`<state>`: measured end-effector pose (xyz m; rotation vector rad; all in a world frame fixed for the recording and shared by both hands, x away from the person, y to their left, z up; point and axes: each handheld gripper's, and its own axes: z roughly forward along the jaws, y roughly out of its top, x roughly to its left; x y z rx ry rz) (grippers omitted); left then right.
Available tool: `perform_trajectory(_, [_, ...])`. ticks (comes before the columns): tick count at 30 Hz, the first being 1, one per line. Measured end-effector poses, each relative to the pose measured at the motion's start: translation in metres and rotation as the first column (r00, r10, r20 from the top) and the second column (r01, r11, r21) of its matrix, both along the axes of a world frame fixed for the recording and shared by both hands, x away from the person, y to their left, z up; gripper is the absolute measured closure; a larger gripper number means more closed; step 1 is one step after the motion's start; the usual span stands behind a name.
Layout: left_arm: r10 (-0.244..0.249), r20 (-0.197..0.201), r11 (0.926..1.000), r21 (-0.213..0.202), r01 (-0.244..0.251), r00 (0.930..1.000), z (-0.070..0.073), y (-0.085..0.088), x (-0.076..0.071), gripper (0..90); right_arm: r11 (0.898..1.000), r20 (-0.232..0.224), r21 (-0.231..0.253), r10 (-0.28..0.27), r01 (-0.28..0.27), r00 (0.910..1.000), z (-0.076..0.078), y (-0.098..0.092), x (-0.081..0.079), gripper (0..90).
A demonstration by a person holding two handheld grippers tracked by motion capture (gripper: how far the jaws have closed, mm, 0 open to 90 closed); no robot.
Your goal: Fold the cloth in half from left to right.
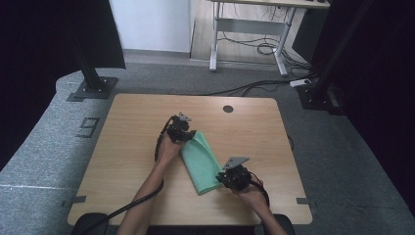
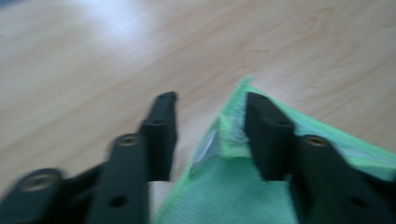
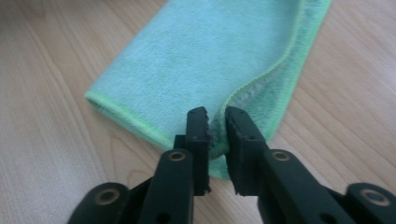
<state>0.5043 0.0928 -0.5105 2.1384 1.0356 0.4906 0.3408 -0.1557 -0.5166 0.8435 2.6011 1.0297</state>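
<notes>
The cloth (image 1: pixel 201 164) lies folded on the worktop (image 1: pixel 122 142); left gripper (image 2: pixel 210 126) jaws stand wide over one corner, right gripper (image 3: pixel 215 128) jaws narrow, loosely astride another.

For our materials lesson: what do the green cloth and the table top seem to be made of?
Green cloth: seemingly microfibre or terry, matt with a fine nap and a stitched, brighter green hem. Table top: pale wood-look surface, smooth with printed-looking grain, probably laminate rather than solid wood.
</notes>
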Motion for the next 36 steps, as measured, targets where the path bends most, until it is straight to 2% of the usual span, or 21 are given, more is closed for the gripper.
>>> perform_trajectory(1, [0.004,0.01,1.0,0.0,-0.004,0.9999,0.002,0.001,-0.001,47.1,1.0,0.005,0.001,-0.005,0.005,1.0,0.001,-0.002,0.001,72.7])
perform_trajectory(2, [0.004,0.01,1.0,0.0,-0.004,0.9999,0.002,0.001,-0.001,42.8,1.0,0.005,0.001,-0.005,0.005,1.0,0.001,-0.002,0.001,72.7])
perform_trajectory(3, [0.016,0.023,0.9999,0.003,-0.016,0.9996,0.007,0.002,-0.002,39.0,1.0,0.014,0.007,-0.03,0.03,0.9995,0.003,-0.005,0.003,67.1])
perform_trajectory(5, [0.022,0.031,0.9997,0.006,-0.022,0.9993,0.009,0.003,-0.002,33.2,0.999,0.02,0.011,-0.042,0.042,0.9989,0.005,-0.007,0.003,65.5])
perform_trajectory(6, [0.026,0.034,0.9996,0.008,-0.026,0.9991,0.011,0.004,-0.003,33.2,0.998,0.023,0.019,-0.054,0.053,0.9983,0.007,-0.008,0.004,63.6])
perform_trajectory(7, [0.031,0.037,0.9995,0.008,-0.032,0.9988,0.014,0.006,-0.004,27.0,0.997,0.036,0.028,-0.069,0.068,0.9969,0.01,-0.011,0.007,60.4])
perform_trajectory(10, [0.042,0.049,0.9991,-0.01,-0.042,0.9979,0.02,0.009,-0.006,19.3,0.996,0.049,0.025,-0.081,0.08,0.9955,0.013,-0.013,0.011,57.4])
perform_trajectory(18, [0.043,0.063,0.9984,-0.04,-0.04,0.9971,0.028,0.013,-0.008,15.7,0.998,0.035,-0.013,-0.062,0.063,0.9975,0.004,-0.005,0.017,54.9])
perform_trajectory(24, [0.049,0.066,0.9939,-0.101,-0.042,0.9966,0.034,0.02,-0.005,15.0,0.997,0.018,-0.027,-0.073,0.074,0.9972,-0.001,-0.008,0.019,54.9])
perform_trajectory(29, [0.04,0.069,0.9954,-0.09,-0.034,0.9968,0.035,0.021,-0.007,14.8,0.997,-0.001,-0.034,-0.072,0.072,0.9974,-0.005,-0.009,0.02,55.8])
perform_trajectory(33, [0.024,0.045,0.9953,-0.095,-0.019,0.9987,0.03,0.023,-0.014,13.8,0.997,0.005,-0.027,-0.072,0.072,0.9974,-0.002,-0.011,0.02,55.4])
perform_trajectory(36, [0.009,0.026,0.9952,-0.098,-0.006,0.9996,0.024,0.027,-0.023,10.6,0.997,0.013,-0.019,-0.081,0.081,0.9966,0.001,-0.012,0.022,48.9])
